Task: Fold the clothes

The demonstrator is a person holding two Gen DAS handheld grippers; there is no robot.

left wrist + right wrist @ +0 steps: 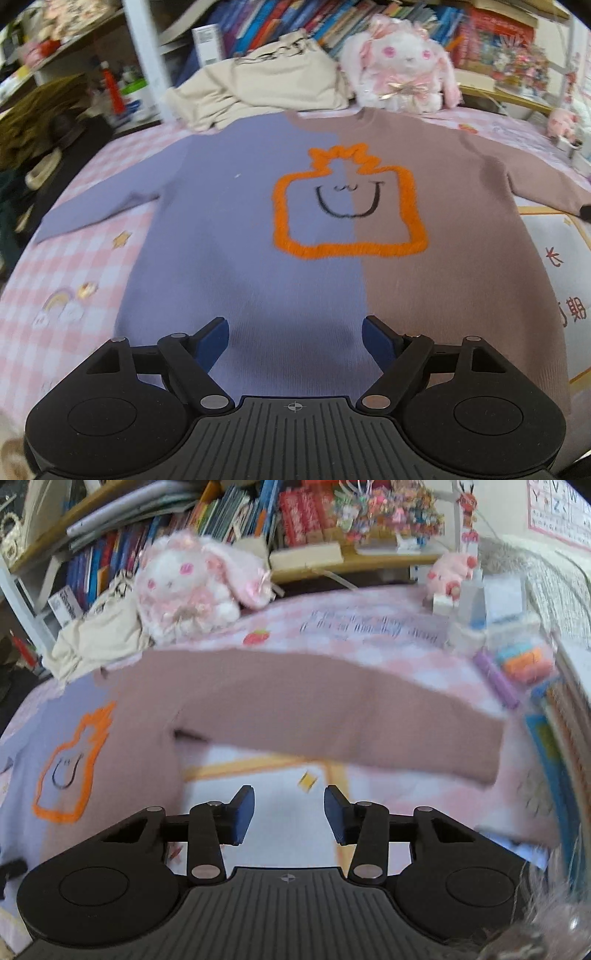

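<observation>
A sweater (pixel 236 236), half lilac and half brown, lies flat and face up on the pink checked bedspread (pixel 70 258), sleeves spread out. An orange outline with a black smile (pixel 347 206) is on its chest. My left gripper (pixel 294 341) is open and empty above the sweater's hem. In the right wrist view the brown sleeve (pixel 332 716) stretches to the right and the orange outline (pixel 70 760) shows at the left. My right gripper (pixel 289 814) is open and empty, over the bedspread just below the sleeve.
A beige garment (pixel 266 85) is heaped beyond the collar, beside a white and pink plush rabbit (pixel 402 62). Bookshelves (pixel 295 22) stand behind. Small boxes and a purple tube (pixel 498 679) lie near the sleeve's cuff, with books (pixel 554 753) at the right edge.
</observation>
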